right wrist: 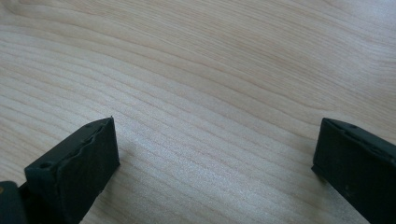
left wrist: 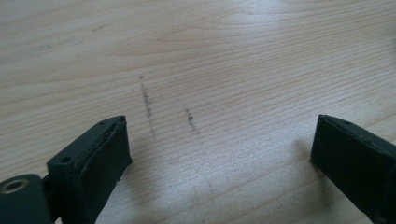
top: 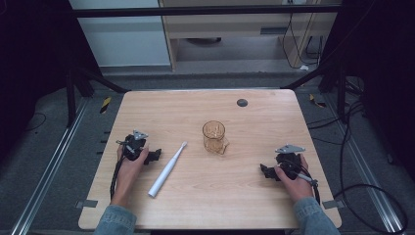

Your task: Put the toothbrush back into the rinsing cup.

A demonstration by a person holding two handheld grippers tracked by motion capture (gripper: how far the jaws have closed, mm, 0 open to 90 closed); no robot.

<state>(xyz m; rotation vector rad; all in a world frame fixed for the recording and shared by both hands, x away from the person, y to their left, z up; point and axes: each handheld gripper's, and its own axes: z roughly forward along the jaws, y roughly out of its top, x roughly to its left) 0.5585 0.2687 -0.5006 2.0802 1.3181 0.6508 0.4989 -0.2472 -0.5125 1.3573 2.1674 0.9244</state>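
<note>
In the left gripper view the two black padded fingers (left wrist: 100,163) of the left gripper (left wrist: 219,154) stood wide apart, with nothing between them but bare pale wood marked by a few short dark scuffs (left wrist: 147,100). The right gripper view showed the same: the right gripper (right wrist: 215,154) had its black fingers (right wrist: 86,163) spread wide over plain wood grain, holding nothing. From the high view, the left gripper (top: 155,155) lay low on the light wooden desk (top: 264,200) near its left edge, gripped by the person's left hand (top: 128,164), its fingers pointing toward the middle of the desk; a grey three-cornered plate (top: 140,134) sat on top of it and a black cable (top: 115,176) trailed back along the forearm. The right gripper (top: 264,171) rested near the right edge in the right hand (top: 296,178), pointing inward as well, with its own grey plate (top: 289,148) above. Just beside the left gripper's tips, but apart from them, lay a long white electric toothbrush (top: 167,169), set slantwise with its brush head toward the far side. Beyond it, near the centre of the desk and well apart from both grippers, stood an upright clear amber glass cup (top: 214,137). A small dark round disc (top: 242,103) sat near the far edge. Denim sleeves (top: 115,221) covered both forearms.
</note>
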